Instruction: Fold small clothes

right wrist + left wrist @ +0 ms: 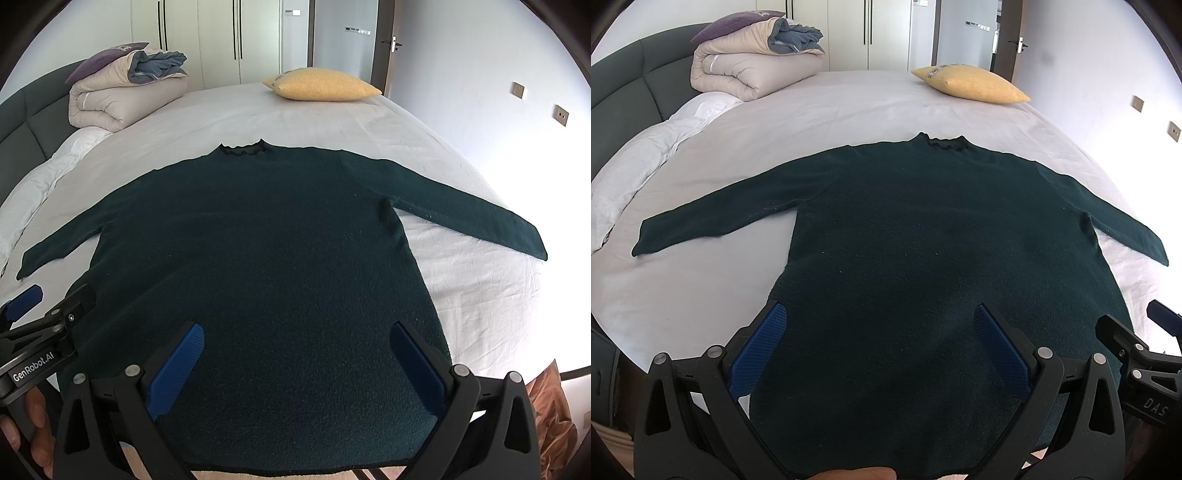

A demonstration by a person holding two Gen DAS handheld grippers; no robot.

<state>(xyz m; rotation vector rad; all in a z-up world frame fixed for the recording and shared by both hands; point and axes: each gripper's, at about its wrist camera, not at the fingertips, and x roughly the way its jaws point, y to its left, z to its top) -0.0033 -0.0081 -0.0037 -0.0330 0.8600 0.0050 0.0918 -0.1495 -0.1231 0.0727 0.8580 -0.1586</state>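
Note:
A dark green long-sleeved sweater [923, 236] [258, 240] lies flat on the white bed sheet [812, 110] [295, 114], collar away from me and both sleeves spread out. Its hem hangs at the near bed edge. My left gripper [881, 325] hovers open above the lower left part of the sweater, blue pads wide apart, nothing between them. My right gripper [297, 339] is open above the lower middle of the sweater, also holding nothing. In the right wrist view the left gripper [44, 299] shows at the left edge; the right gripper [1137, 325] appears at the left wrist view's right edge.
A rolled beige and blue duvet [757, 62] [125, 92] with a purple pillow sits at the far left by the dark headboard [620, 103]. A yellow cushion [971, 85] [321, 85] lies at the far side. A wall runs along the right.

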